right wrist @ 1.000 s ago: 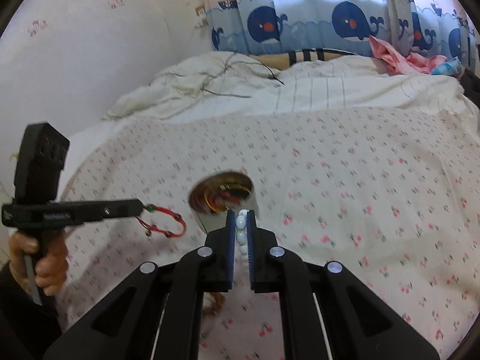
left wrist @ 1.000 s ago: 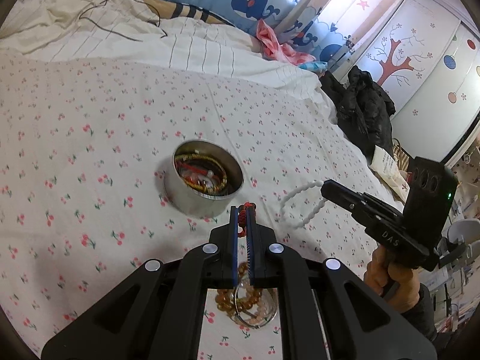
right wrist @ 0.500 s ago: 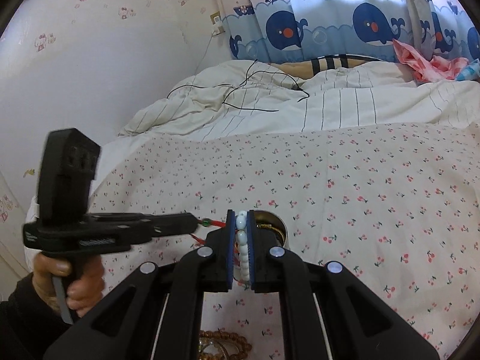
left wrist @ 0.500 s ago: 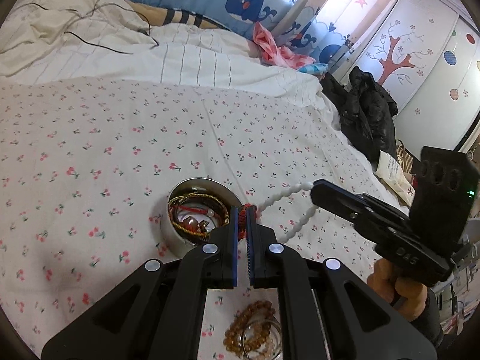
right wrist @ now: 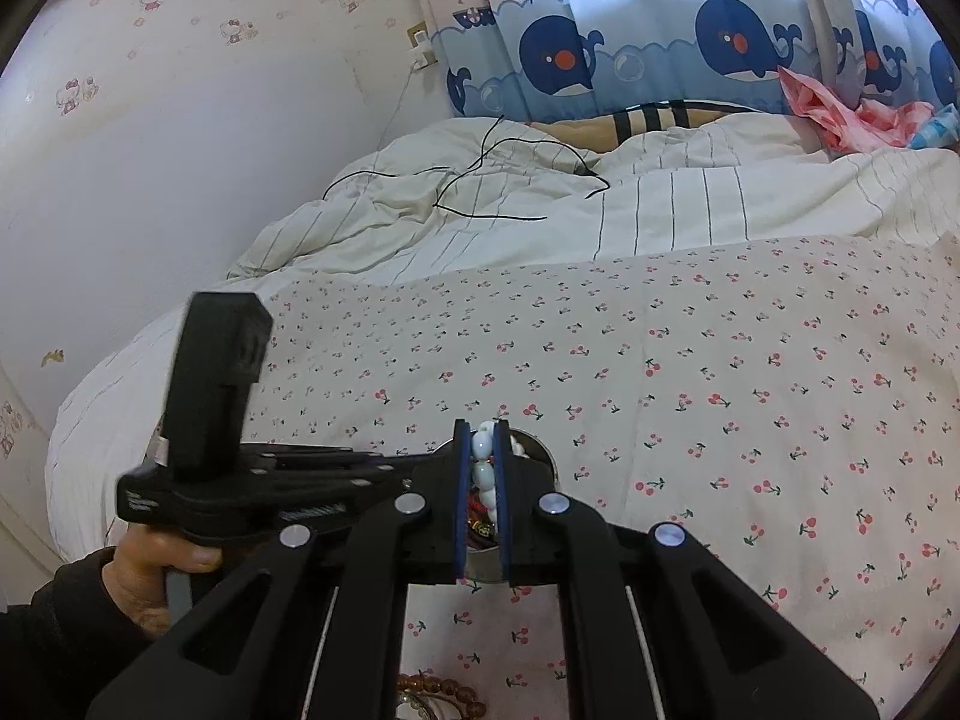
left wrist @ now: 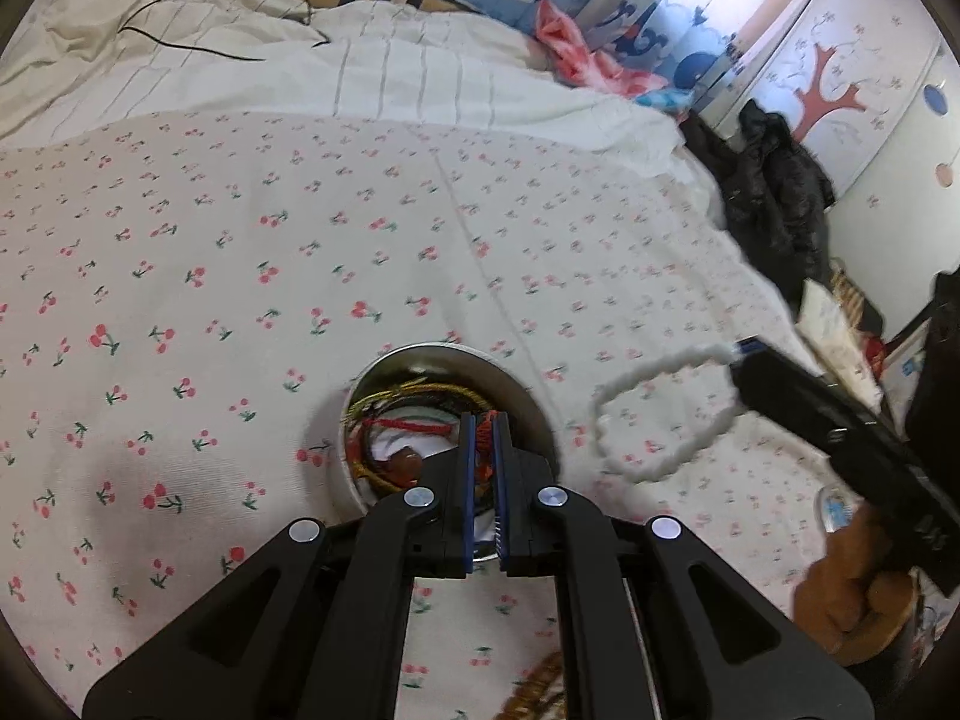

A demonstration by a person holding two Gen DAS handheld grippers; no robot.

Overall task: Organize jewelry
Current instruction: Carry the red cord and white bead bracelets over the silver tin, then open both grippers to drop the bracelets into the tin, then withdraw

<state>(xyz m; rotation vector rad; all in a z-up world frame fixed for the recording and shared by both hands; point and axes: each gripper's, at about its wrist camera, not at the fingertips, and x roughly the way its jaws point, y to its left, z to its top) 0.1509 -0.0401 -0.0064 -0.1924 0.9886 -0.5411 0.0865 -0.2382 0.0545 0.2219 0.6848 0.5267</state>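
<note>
A: Cherry-print bedding (left wrist: 252,276) covers the bed, with a striped white quilt (right wrist: 690,198) bunched behind it and whale curtains (right wrist: 630,60) at the far end. What sits by the fingers?

B: A round metal tin (left wrist: 528,402) lies right under the tips of the left gripper (left wrist: 485,420). Its fingers are clenched on a red cord bracelet (left wrist: 483,450), which shows as a strip of red in the narrow gap between the blue pads (left wrist: 503,480). That pinched cord hangs over the tin's open mouth.

A: What is in the tin?

B: Just beyond and to the left of those fingertips lie gold cords and another red braid (left wrist: 414,423), coiled inside with some white lining.

A: And the other hand?

B: The right gripper (right wrist: 482,432) has its fingers closed on a white bead bracelet (right wrist: 482,468); pale beads are stacked in the slot between the pads. In the left wrist view the bracelet's loop (left wrist: 666,414) hangs from the fingertips, to the right of the tin and above the bedding, blurred.

A: Where is the tin for that gripper?

B: Directly behind its fingertips, mostly hidden; only a piece of rim (right wrist: 543,450) shows on the right. The left gripper reaches in from the left with its tips at the tin.

A: Anything nearer than the fingers?

B: Brown wooden beads (right wrist: 444,690) lie on the bedding under the right gripper's body.
</note>
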